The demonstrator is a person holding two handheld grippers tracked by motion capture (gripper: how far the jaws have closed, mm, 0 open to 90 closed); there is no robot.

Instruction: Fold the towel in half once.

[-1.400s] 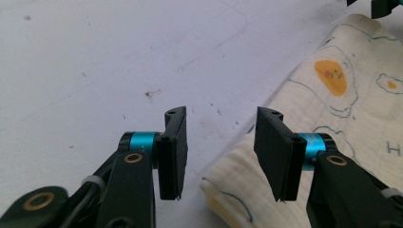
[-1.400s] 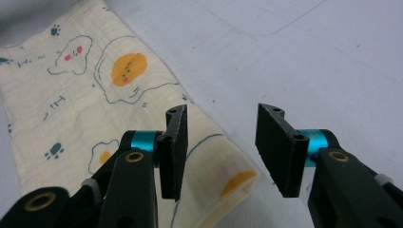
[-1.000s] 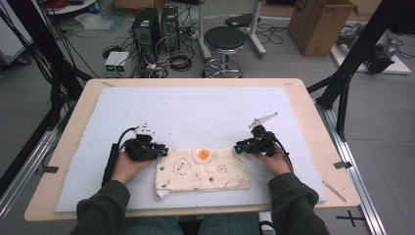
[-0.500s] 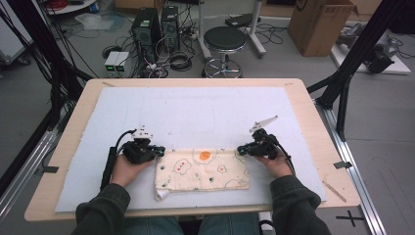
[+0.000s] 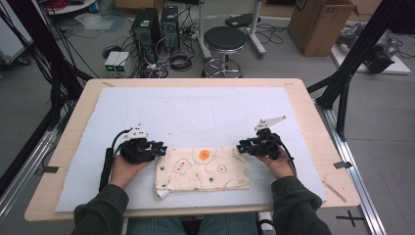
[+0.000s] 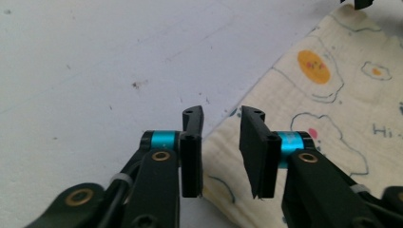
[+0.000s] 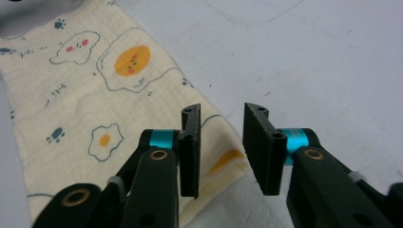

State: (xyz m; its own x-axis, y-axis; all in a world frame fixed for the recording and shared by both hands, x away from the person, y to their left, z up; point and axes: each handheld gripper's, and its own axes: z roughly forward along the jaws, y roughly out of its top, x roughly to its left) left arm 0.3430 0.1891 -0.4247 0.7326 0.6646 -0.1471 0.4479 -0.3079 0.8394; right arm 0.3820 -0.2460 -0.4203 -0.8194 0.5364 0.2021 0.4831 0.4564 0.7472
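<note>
A cream cloth point(image 5: 203, 169) printed with fried eggs lies folded into a flat rectangle near the table's front edge. My left gripper point(image 5: 160, 149) sits at its far left corner and my right gripper point(image 5: 240, 146) at its far right corner, the two tips pointing at each other. In the left gripper view my left gripper point(image 6: 222, 121) has a gap between its pads, with the cloth point(image 6: 332, 95) corner lying under it. In the right gripper view my right gripper point(image 7: 222, 118) stands the same way over the cloth point(image 7: 95, 95) corner. Both pairs of jaws have just been opening; nothing is pinched.
A white mat point(image 5: 195, 107) covers most of the wooden table point(image 5: 313, 112). A thin wooden stick point(image 5: 334, 191) lies at the front right edge. Beyond the table stand a stool point(image 5: 224, 39), computer cases point(image 5: 154, 24) and a cardboard box point(image 5: 318, 22).
Both hands stay at the cloth's far corners and have barely shifted. The cloth lies in the same place.
</note>
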